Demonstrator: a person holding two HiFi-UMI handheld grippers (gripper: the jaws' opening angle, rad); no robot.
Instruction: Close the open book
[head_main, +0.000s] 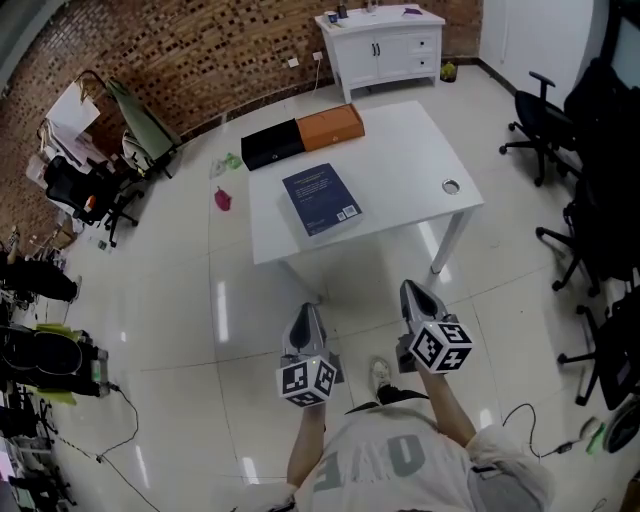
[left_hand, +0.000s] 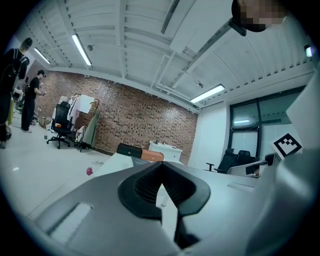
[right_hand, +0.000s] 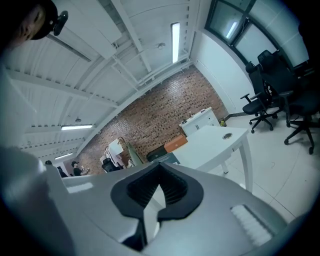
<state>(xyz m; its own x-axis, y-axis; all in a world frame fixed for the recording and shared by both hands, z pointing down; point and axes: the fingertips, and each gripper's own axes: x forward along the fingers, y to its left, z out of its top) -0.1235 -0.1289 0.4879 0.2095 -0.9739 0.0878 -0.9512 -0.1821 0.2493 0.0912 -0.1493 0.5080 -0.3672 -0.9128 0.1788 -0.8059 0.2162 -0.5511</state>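
The blue book (head_main: 320, 198) lies shut and flat on the white surface (head_main: 410, 160), so the closing looks done. The left tongs (head_main: 307, 318) and right tongs (head_main: 412, 296) are both pinched together and empty, well apart from the surface.

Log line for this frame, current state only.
book: looks closed, on table | left gripper: shut, empty | right gripper: shut, empty | both short of table

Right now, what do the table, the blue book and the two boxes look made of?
The table has a smooth white top with a faint sheen, probably laminate or painted board. The blue book looks like paper with a flat card cover carrying print. The orange box and black box are sharp-edged and matte, perhaps cardboard; too small to be sure.
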